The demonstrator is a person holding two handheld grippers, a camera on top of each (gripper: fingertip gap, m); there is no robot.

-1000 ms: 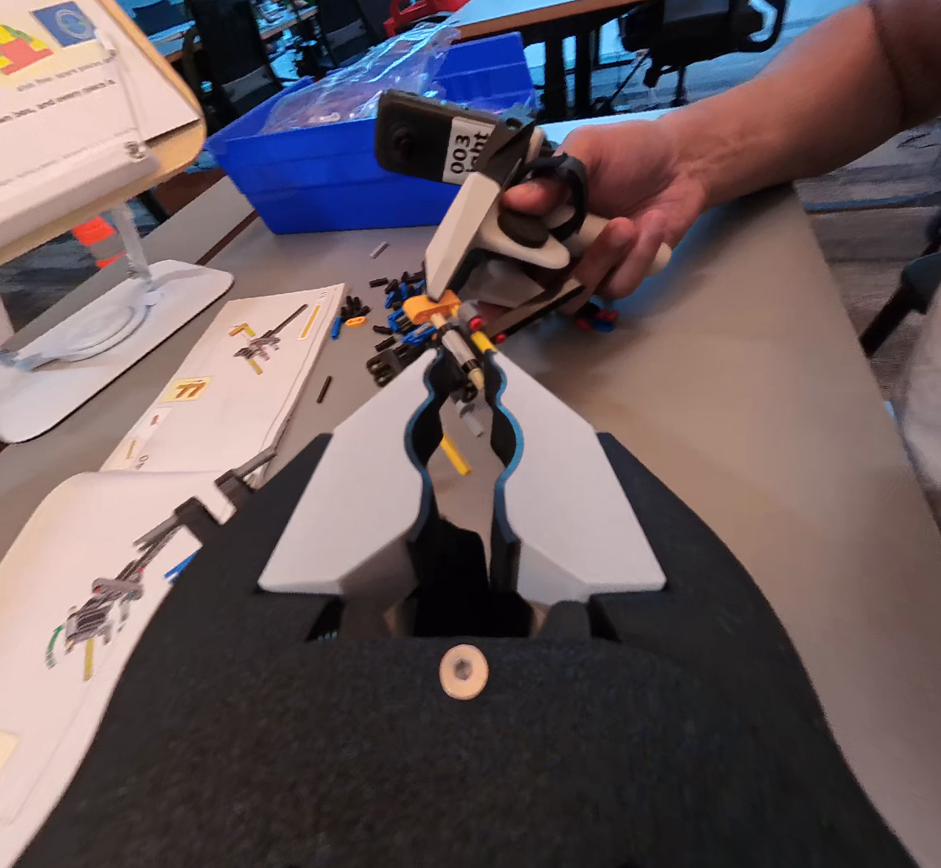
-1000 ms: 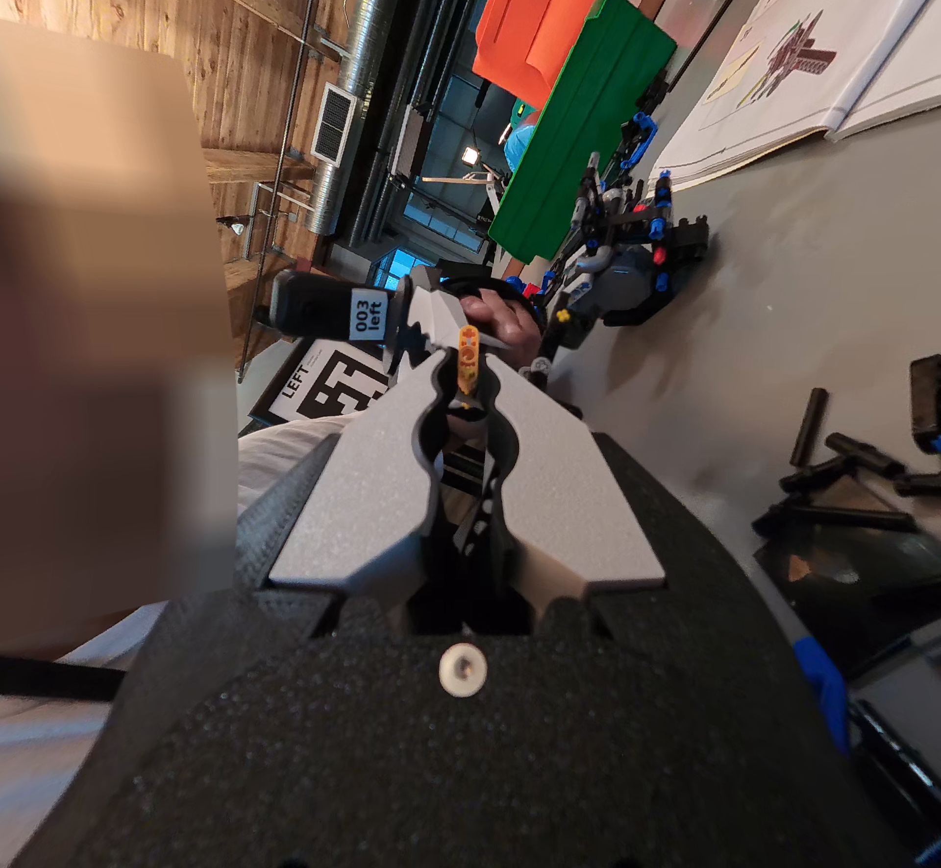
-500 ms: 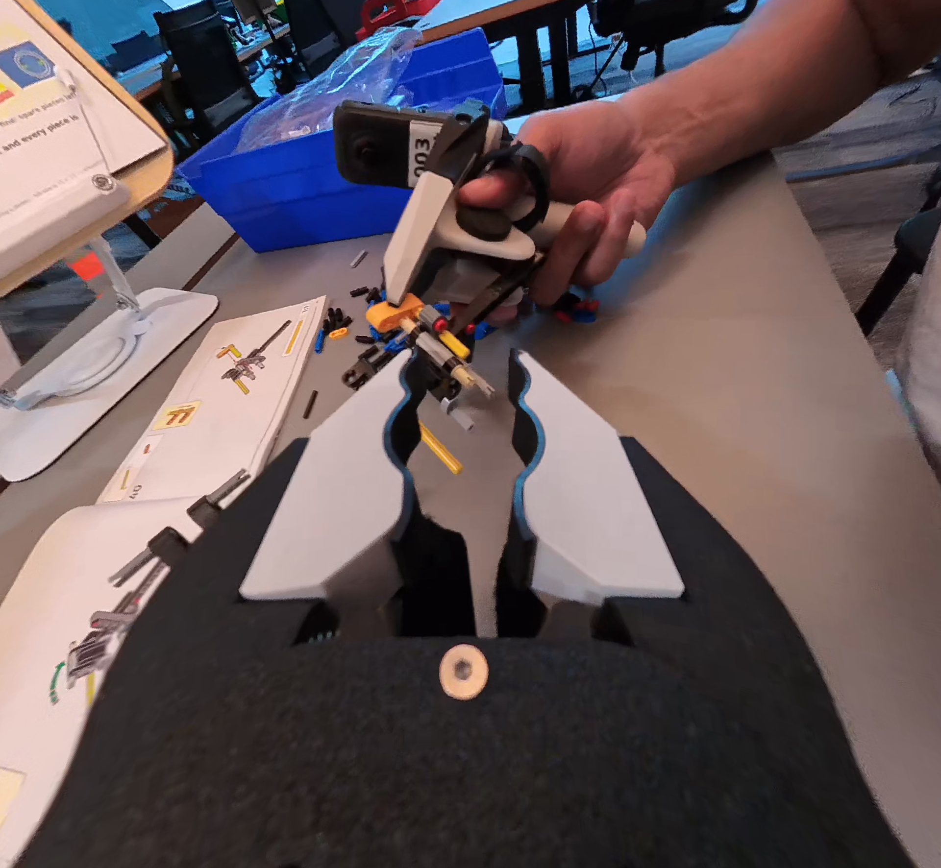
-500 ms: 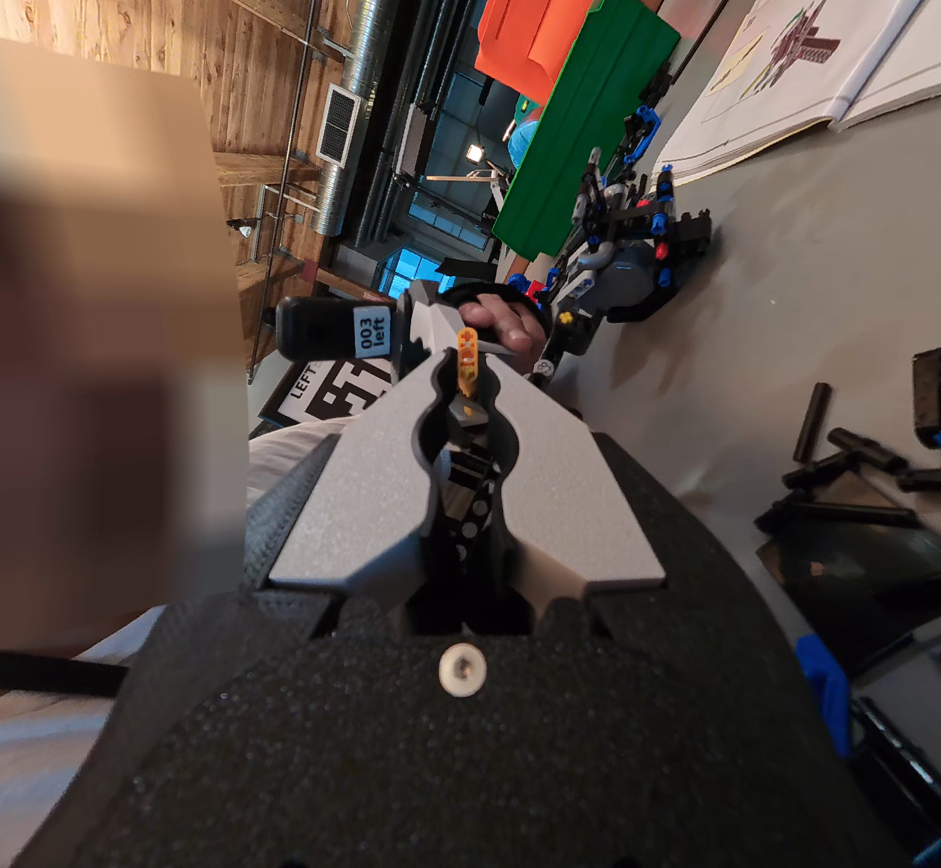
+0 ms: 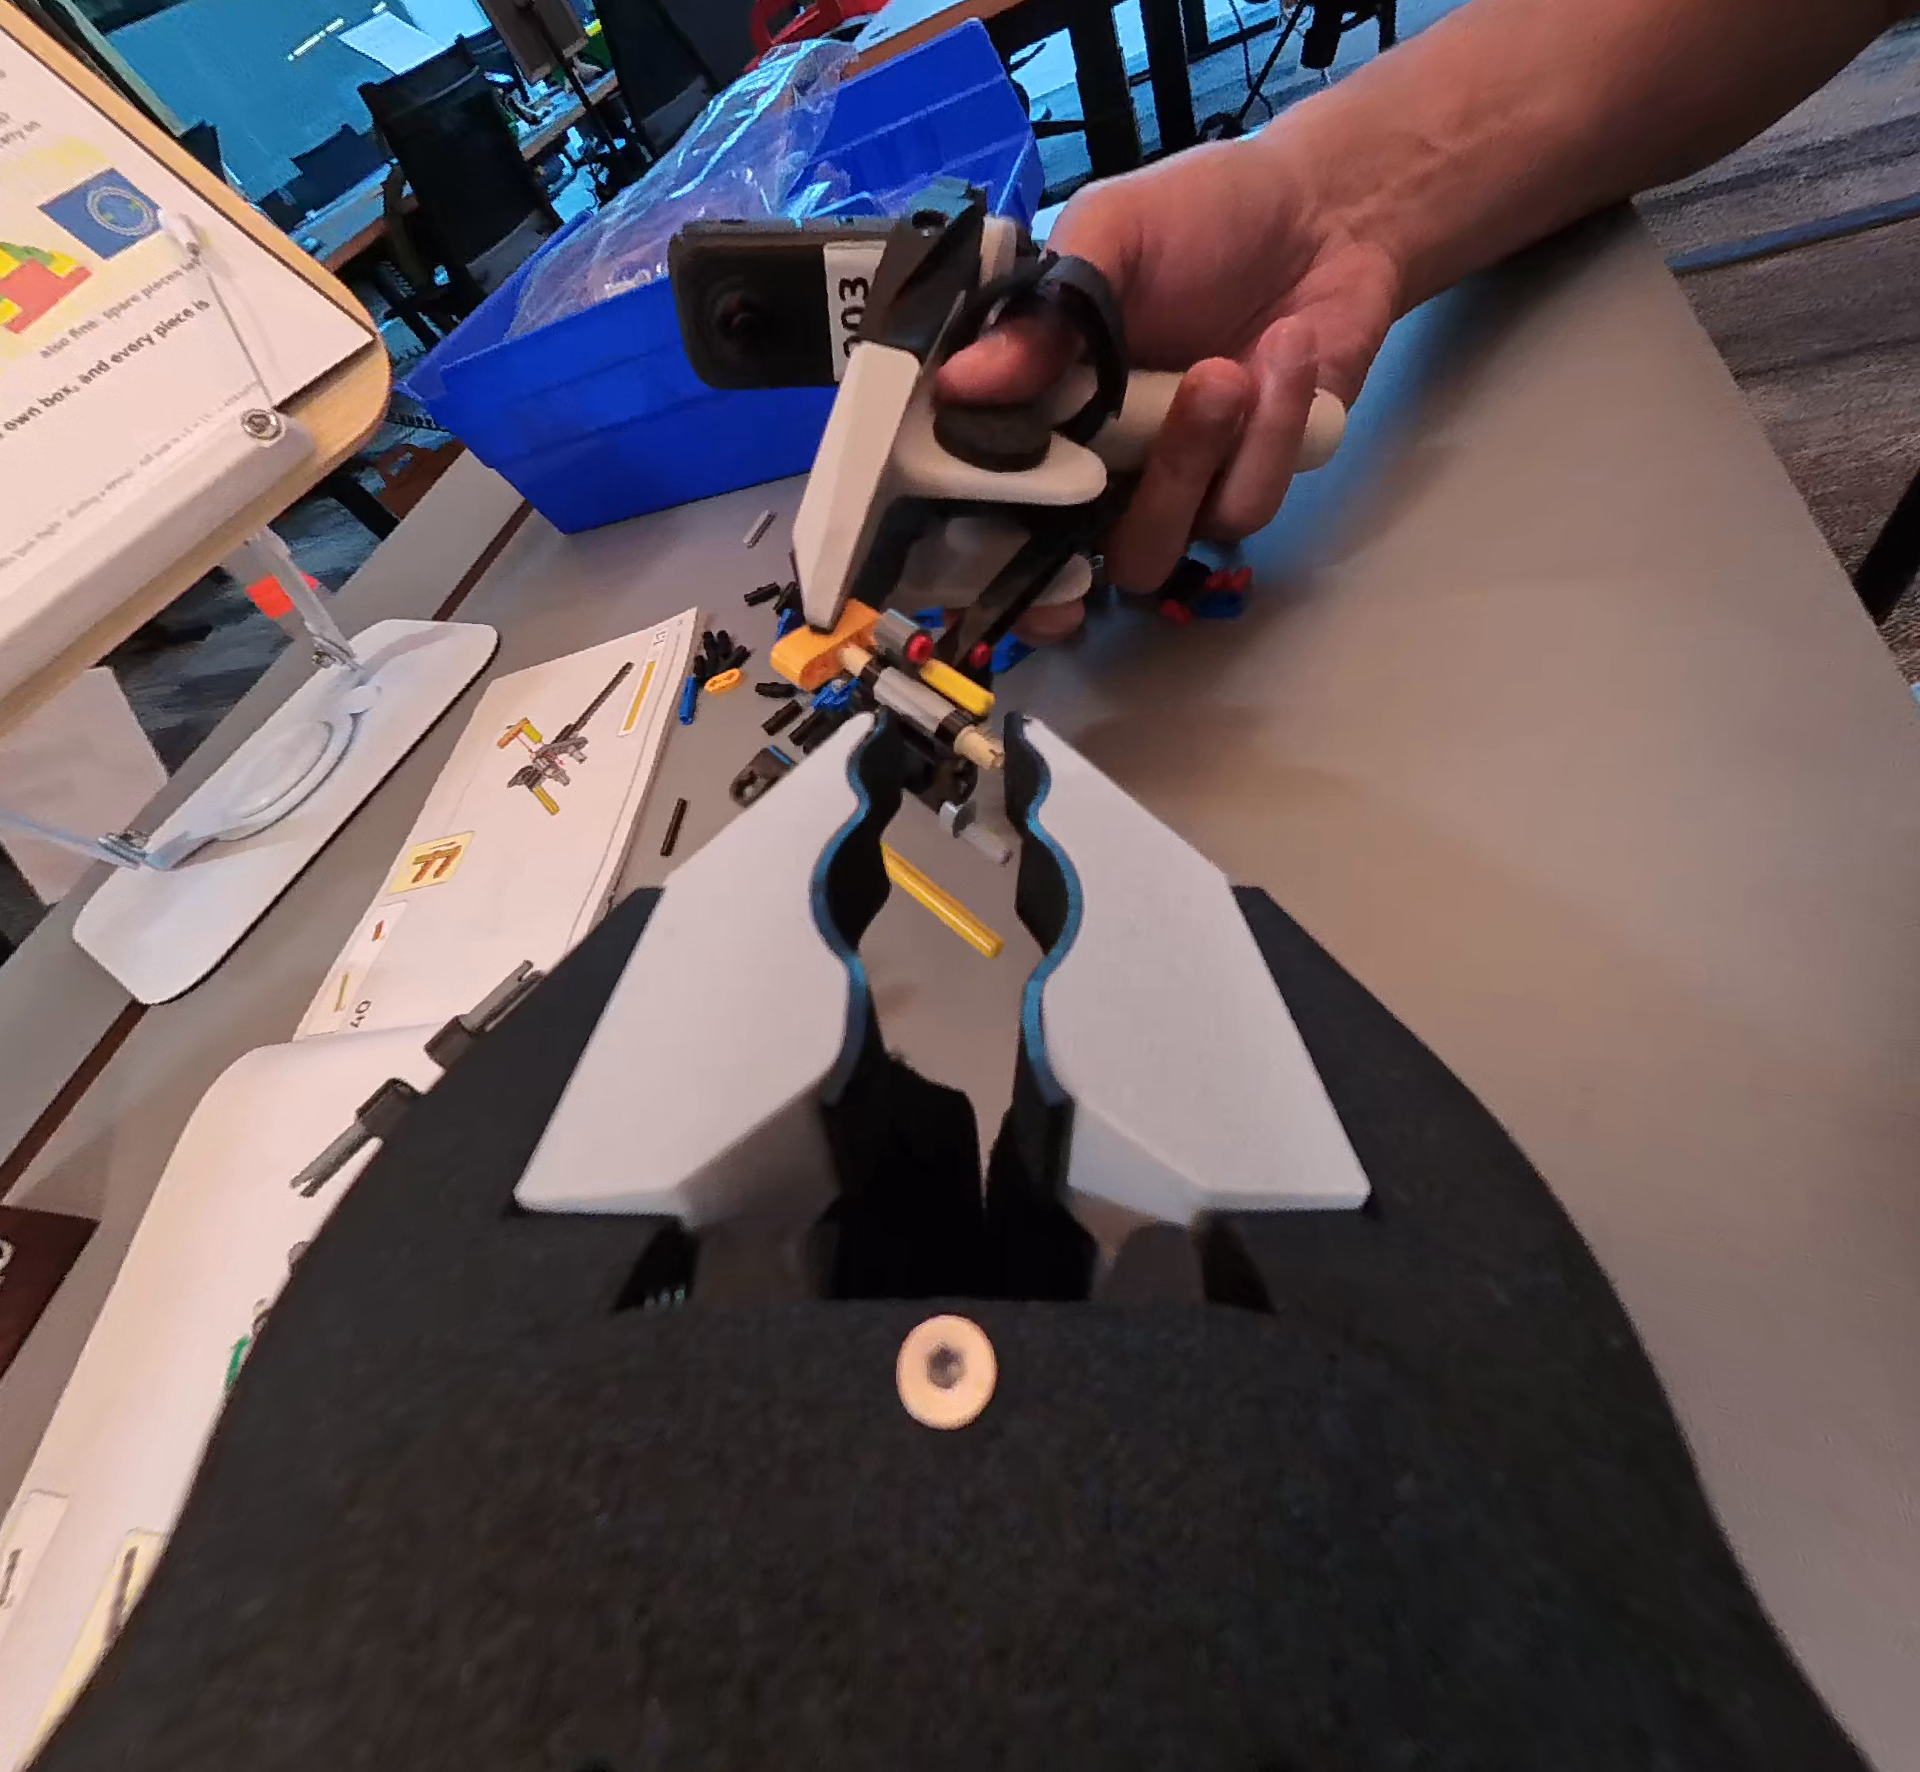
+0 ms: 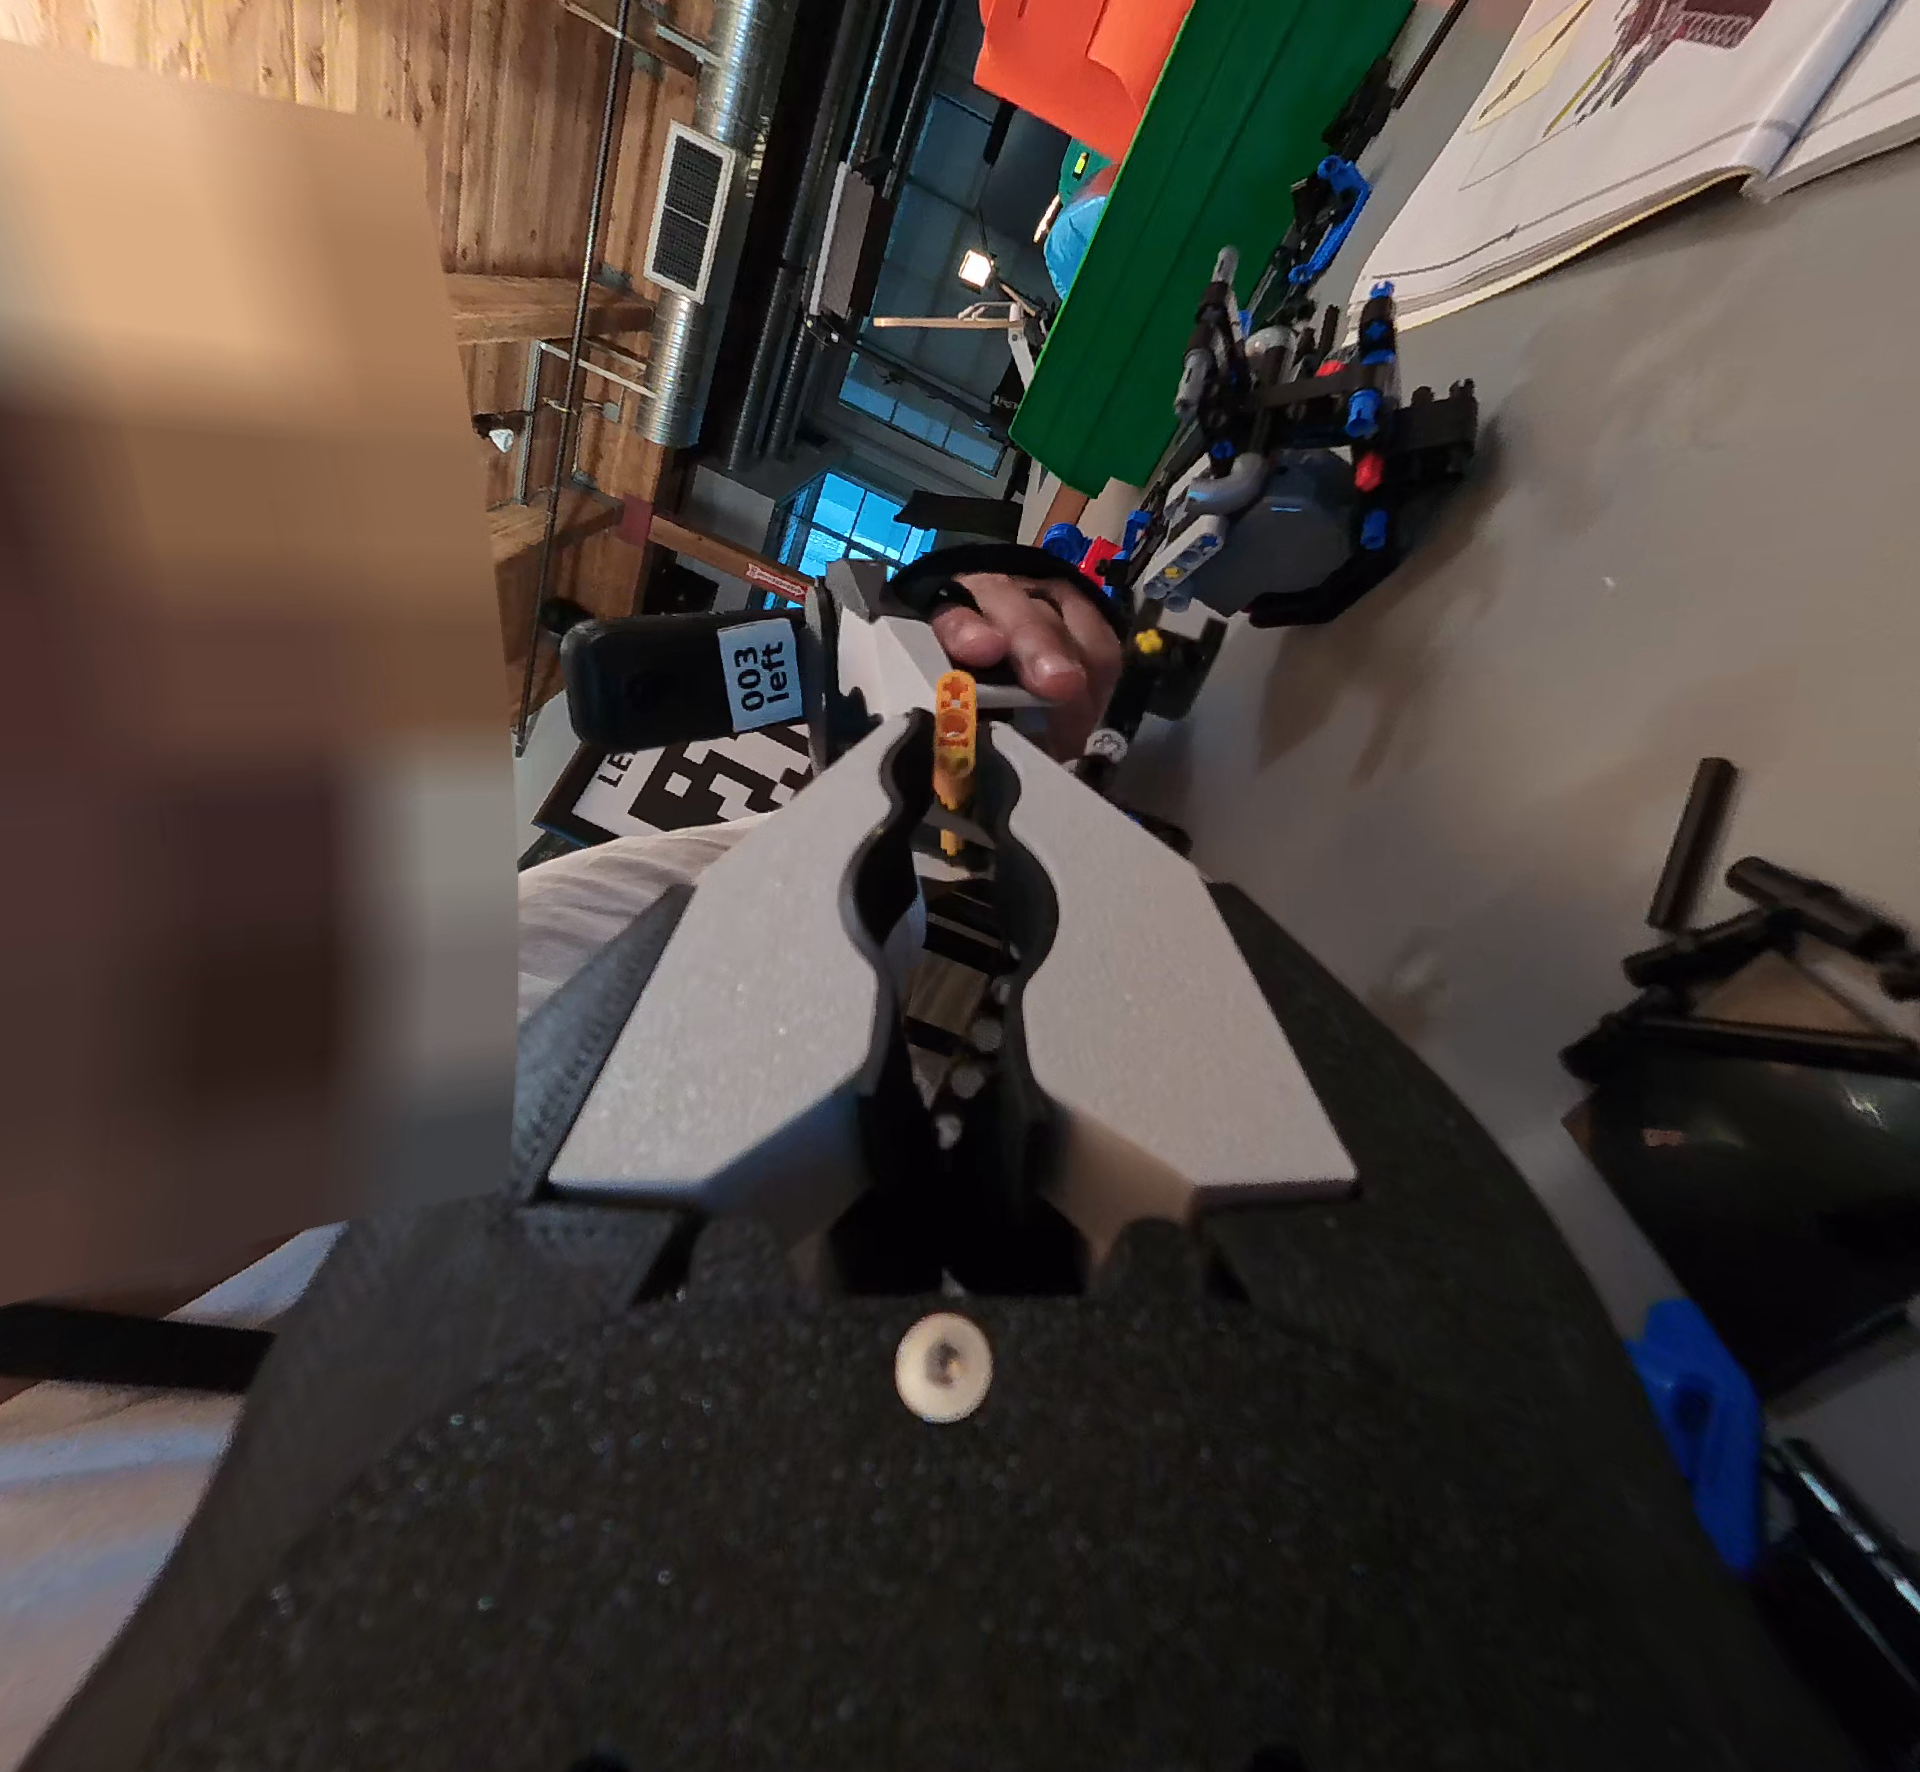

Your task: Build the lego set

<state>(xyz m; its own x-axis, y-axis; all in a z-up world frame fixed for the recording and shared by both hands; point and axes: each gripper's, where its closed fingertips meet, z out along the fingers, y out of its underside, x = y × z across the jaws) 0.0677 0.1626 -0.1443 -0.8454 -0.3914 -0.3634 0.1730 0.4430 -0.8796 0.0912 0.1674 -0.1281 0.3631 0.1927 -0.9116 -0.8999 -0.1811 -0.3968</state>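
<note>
The left claw has its two fingers apart, with nothing between them. Just past its tips hangs a small lego piece of orange, grey, yellow and black parts. The right claw is clamped on the orange end of it, held by a hand. Under the left claw a yellow stick lies on the grey surface. To the left of it lies an open booklet, and beyond the claws loose black and blue parts. Farther behind stands a blue bin. In the right wrist view a bigger lego model sits on the surface, far beyond the right claw.
</note>
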